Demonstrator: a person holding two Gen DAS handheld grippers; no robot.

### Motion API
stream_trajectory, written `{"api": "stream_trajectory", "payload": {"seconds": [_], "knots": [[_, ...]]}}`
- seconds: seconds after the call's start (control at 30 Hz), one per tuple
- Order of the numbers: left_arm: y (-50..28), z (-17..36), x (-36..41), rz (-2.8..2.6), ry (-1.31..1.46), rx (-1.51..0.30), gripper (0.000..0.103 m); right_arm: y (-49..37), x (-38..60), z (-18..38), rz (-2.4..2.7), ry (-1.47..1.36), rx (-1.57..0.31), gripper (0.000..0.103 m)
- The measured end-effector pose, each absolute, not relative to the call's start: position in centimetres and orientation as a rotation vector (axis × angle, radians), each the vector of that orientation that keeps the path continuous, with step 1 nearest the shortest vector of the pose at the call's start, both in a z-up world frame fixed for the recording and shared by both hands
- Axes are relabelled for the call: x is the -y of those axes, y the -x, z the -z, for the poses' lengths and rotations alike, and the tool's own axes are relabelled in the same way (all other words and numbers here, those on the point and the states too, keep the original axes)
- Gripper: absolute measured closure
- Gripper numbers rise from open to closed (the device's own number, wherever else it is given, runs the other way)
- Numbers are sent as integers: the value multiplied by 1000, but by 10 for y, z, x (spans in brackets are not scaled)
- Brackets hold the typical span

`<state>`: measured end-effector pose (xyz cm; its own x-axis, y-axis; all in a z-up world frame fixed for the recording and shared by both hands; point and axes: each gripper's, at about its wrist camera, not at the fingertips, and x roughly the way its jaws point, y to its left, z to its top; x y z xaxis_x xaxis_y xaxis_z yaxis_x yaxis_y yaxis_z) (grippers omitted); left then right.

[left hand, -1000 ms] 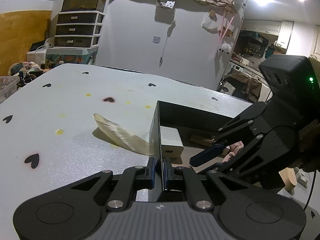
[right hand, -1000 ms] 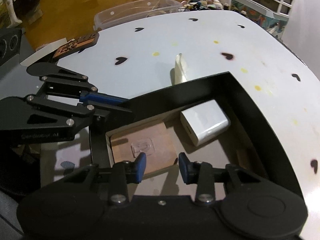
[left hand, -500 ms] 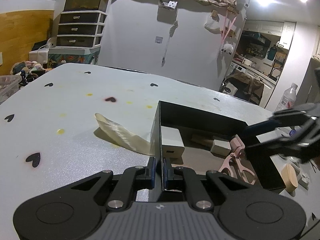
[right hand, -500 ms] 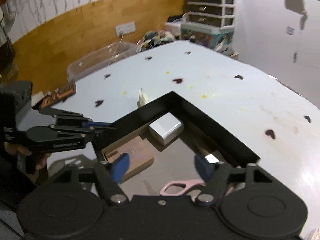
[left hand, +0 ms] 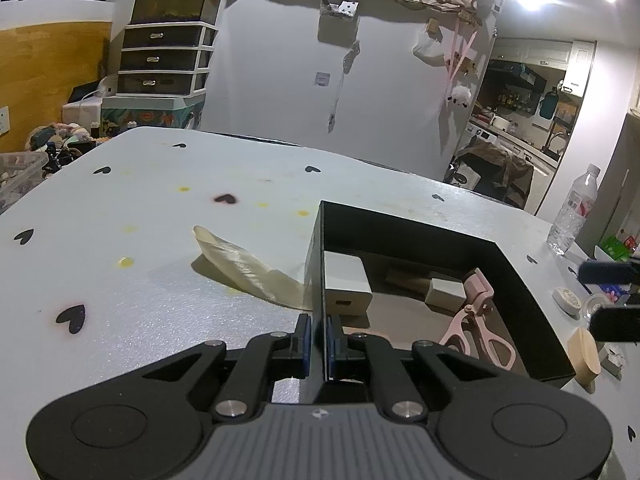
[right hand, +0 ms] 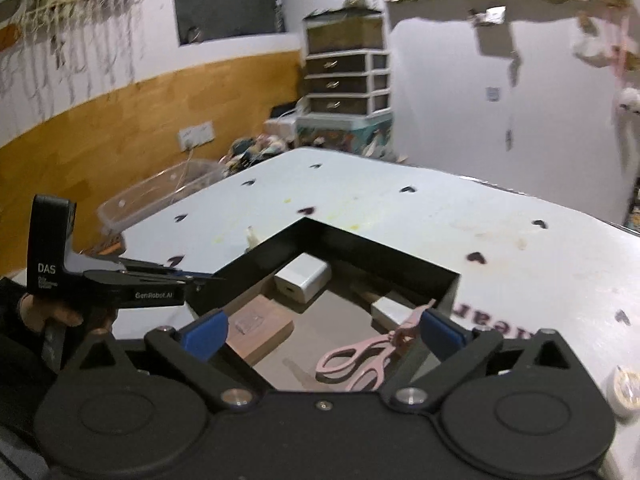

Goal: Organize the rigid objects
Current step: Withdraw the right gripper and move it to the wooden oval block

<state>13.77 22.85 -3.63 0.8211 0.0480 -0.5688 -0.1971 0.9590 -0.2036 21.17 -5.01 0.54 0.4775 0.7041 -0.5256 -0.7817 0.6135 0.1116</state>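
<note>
Surface (left hand: 140, 208): white, printed with small black hearts, marked with yellow spots. It carries everything listed below.

Black box (left hand: 404, 226): open-topped, low-walled, standing on the surface toward its near side. It holds the sorted rigid things.

Left claw (left hand: 318, 340): pressed together on the near-left wall of the black box, one blue pad outside and one inside the wall. In the right wrist view it (right hand: 208, 279) reaches in from the left edge, gripped by a hand (right hand: 52, 312) in a dark sleeve.

Right claw (right hand: 322, 330): spread as wide as it goes, its jaws having just been opening, nothing pinched between them. It hangs above the near side of the box; the left wrist view catches only its fingertips (left hand: 608, 272) at the right edge.

Wooden block (right hand: 260, 326): flat in the box by the near-left wall, with a clear patch on its top face.

White adapter (left hand: 344, 280): boxy, in the far-left corner of the box, just beside the wall that the left claw pinches.

Pink scissors (left hand: 476, 320): lying in the right part of the box, handles toward the camera, tip against a small grey block (left hand: 444, 292).

Translucent strip (left hand: 248, 268): curled, lying on the surface outside the box, its end touching the left wall.

Water bottle (left hand: 572, 210): upright at the far right edge of the surface, well apart from the box.

Round wooden piece (left hand: 586, 356): on the surface just outside the right wall of the box.
</note>
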Motion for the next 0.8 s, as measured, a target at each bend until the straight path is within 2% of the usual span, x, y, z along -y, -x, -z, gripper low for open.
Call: {"api": "stream_trajectory", "payload": {"seconds": [0.27,0.67,0.8], "knots": [[-138,36,-227,-136,259,-595,94,-193,77,17,-750,82,-557,0],[-137,36,-228,-137,256,-596,94,-213,148,59,-371,-77,-664,0],[-136,36,-229,-141,256,-600,94,-228,170,71,-299,-140,-730,6]]}}
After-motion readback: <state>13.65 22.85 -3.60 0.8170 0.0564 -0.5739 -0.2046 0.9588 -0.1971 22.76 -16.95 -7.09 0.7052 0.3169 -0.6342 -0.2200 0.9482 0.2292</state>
